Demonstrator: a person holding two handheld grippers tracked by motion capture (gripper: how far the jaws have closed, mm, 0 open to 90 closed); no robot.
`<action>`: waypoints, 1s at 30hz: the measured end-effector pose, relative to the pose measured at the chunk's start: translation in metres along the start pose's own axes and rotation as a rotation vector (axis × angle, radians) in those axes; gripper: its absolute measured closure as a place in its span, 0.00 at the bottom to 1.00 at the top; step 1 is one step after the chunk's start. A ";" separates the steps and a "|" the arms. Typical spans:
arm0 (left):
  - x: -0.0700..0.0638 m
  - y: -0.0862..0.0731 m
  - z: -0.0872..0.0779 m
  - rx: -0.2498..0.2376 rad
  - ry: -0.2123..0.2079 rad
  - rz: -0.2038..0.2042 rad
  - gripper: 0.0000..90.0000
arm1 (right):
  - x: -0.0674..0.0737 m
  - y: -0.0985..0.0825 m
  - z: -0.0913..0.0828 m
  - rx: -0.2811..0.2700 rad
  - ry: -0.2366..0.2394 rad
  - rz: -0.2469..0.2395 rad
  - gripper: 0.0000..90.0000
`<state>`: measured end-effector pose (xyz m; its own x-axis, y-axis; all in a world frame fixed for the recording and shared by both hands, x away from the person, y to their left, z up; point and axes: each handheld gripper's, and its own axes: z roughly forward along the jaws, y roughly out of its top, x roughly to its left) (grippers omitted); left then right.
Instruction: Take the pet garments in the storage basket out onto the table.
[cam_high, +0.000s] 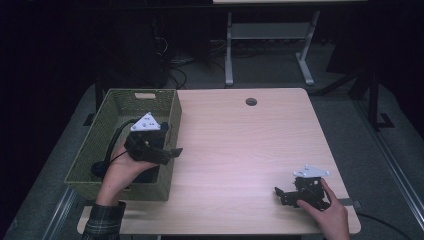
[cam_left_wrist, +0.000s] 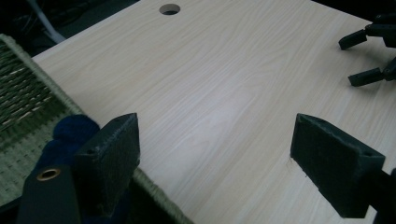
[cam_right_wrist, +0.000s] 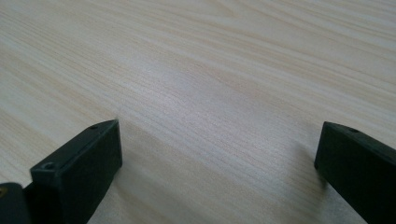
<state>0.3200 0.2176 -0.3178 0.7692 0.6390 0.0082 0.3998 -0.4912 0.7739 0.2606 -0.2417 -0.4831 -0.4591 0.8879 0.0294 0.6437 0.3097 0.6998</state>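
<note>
A green woven basket (cam_high: 125, 190) stands on the left part of a light wooden table (cam_high: 240, 140). A hand holds my left gripper (cam_high: 172, 152) over the basket's right rim, pointing right, open and holding nothing. In the left gripper view its jaws (cam_left_wrist: 215, 135) stand wide apart. One is above the basket (cam_left_wrist: 23, 93) edge, beside a dark blue soft thing (cam_left_wrist: 70, 133) lying inside. My right gripper (cam_high: 279, 196) rests low near the table's front right corner, pointing left, open. In the right gripper view its jaws (cam_right_wrist: 219, 140) frame bare wood.
A round cable hole (cam_high: 251, 101) sits near the table's far edge, also seen in the left gripper view (cam_left_wrist: 169, 8). Behind the table stand the white legs of another desk (cam_high: 229, 55) and some floor cables. The right gripper (cam_left_wrist: 369, 56) appears far off in the left gripper view.
</note>
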 end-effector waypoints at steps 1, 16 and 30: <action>0.001 -0.001 -0.002 0.000 0.004 -0.001 0.17 | 0.000 0.000 0.000 0.000 0.000 0.000 0.00; 0.021 -0.021 -0.027 0.018 0.089 -0.044 0.17 | 0.000 0.000 0.000 0.001 0.000 -0.003 0.01; 0.029 -0.046 -0.039 0.076 0.131 -0.080 0.17 | 0.000 0.000 0.000 0.001 0.000 -0.004 0.01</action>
<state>0.3046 0.2823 -0.3288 0.6636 0.7473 0.0349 0.4978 -0.4759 0.7251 0.2607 -0.2420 -0.4832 -0.4620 0.8865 0.0264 0.6423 0.3140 0.6992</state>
